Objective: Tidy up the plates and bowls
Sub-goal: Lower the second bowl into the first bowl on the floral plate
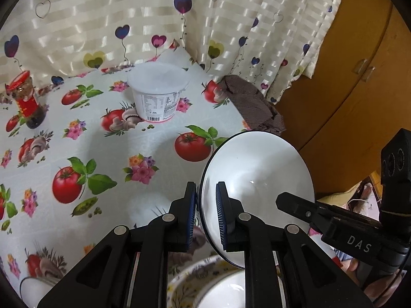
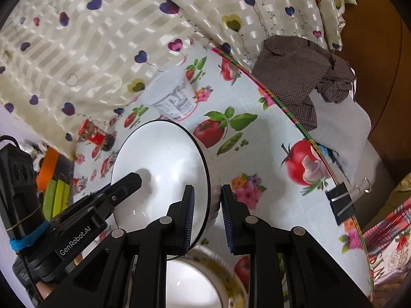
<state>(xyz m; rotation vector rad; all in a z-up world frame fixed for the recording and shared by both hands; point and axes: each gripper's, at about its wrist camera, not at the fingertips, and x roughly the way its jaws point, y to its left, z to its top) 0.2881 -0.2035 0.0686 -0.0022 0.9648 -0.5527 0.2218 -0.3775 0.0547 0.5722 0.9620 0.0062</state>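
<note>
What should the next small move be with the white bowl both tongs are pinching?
Probably carry the white bowl toward the flower-rimmed dish beneath and lower it level. The left tongs and right tongs clamp opposite rims, the bowl sits tilted and clear of the tablecloth, so both should move together.

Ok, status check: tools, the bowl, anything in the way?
Left tool and right tool both shut on white bowl rim, opposite sides. Bowl tilted, off the table. Patterned bowl directly below. Tub well clear.
</note>
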